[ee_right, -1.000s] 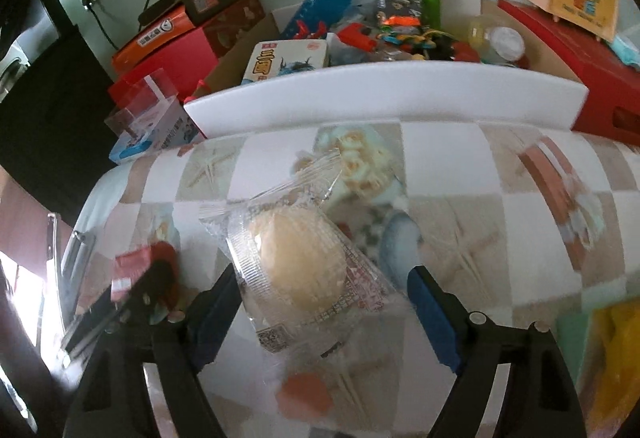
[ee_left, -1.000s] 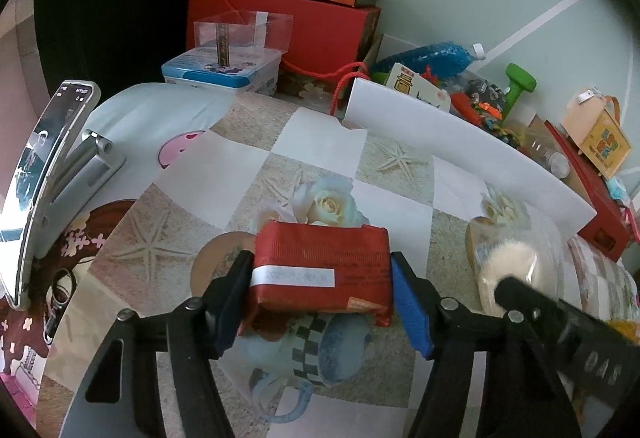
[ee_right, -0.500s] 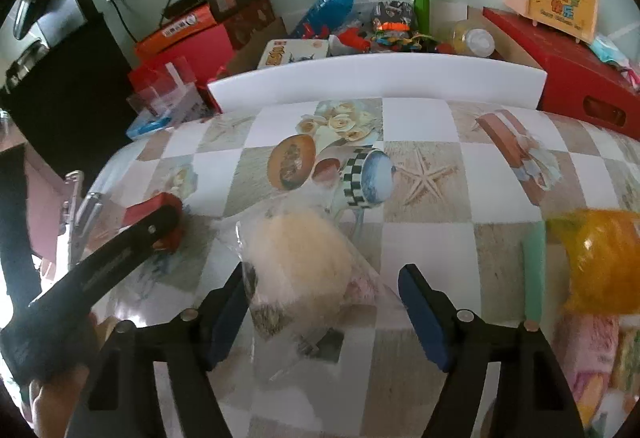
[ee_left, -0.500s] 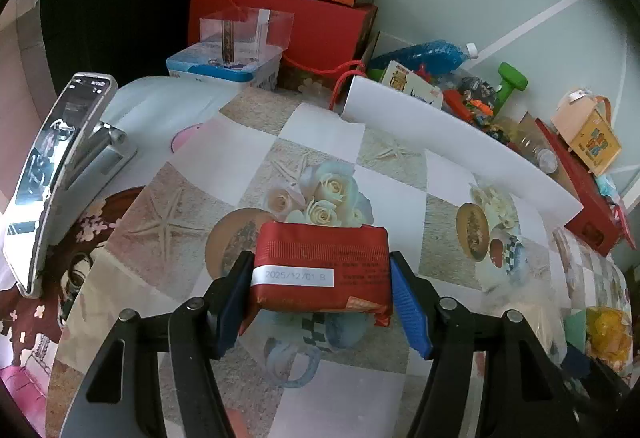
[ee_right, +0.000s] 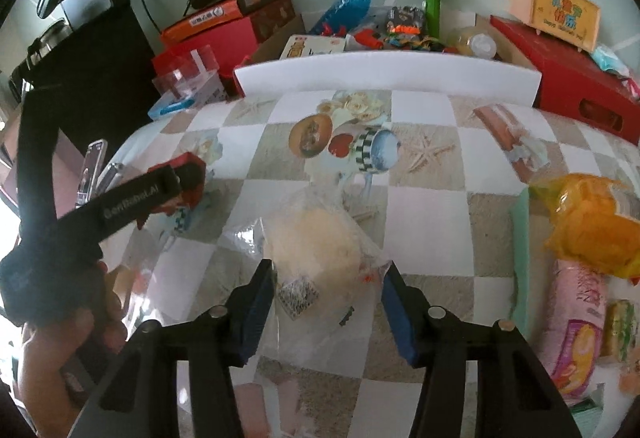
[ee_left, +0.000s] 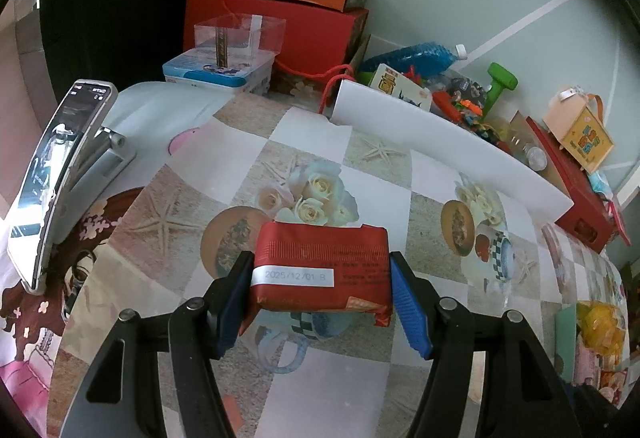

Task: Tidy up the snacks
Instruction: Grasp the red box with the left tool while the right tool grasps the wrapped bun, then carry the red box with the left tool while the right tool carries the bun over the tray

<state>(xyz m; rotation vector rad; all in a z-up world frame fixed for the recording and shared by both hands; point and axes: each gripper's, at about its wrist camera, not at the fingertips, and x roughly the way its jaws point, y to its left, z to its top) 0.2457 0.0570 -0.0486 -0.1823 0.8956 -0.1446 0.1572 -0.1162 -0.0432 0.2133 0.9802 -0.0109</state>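
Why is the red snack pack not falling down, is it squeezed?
Yes, held: the left gripper has a blue pad against each end of the red snack pack, lifting it above the tablecloth.

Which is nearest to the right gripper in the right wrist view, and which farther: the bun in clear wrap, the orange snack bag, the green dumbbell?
From the right gripper:
1. Bun in clear wrap, between its fingers.
2. Orange snack bag, on the table at the right edge.
3. Green dumbbell, upright among the clutter behind the white board, by the wall.
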